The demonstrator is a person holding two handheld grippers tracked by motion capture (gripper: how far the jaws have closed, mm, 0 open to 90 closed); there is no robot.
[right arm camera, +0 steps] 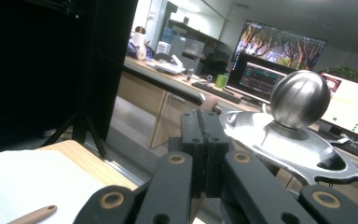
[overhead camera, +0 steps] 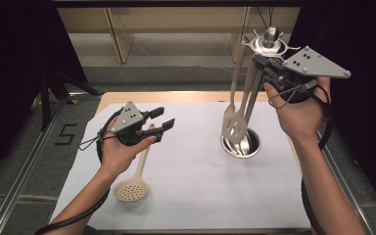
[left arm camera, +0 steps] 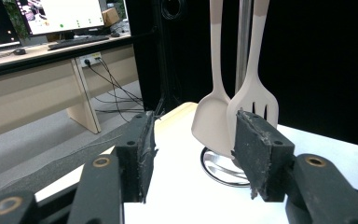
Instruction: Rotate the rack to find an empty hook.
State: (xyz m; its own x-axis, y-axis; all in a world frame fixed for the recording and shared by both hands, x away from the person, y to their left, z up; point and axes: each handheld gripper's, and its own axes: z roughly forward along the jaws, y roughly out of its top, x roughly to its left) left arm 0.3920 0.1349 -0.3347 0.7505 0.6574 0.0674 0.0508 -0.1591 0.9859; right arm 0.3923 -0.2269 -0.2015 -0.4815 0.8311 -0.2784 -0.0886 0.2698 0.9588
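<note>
A polished metal rack point(overhead camera: 269, 44) with a glossy ball knob point(right arm camera: 300, 99) is seen, matt cream plastic utensils point(overhead camera: 235, 122) and skimmer point(overhead camera: 132, 188), worn rough black pads point(left arm camera: 256, 154), and a smooth white sheet point(overhead camera: 200, 186) over wood.

From my remote seat the only thing I can read is a black number 5 point(overhead camera: 66, 133) marked on the floor left of the table point(overhead camera: 108, 97).

The skimmer point(overhead camera: 136, 176) handle passes under the left hand point(overhead camera: 120, 149), which hides its middle. In the left gripper view, the top edge cuts off the spatula point(left arm camera: 213, 112) and turner point(left arm camera: 254, 100) handles. The right gripper point(right arm camera: 203, 140) jaws meet; anything between them cannot be made out.
</note>
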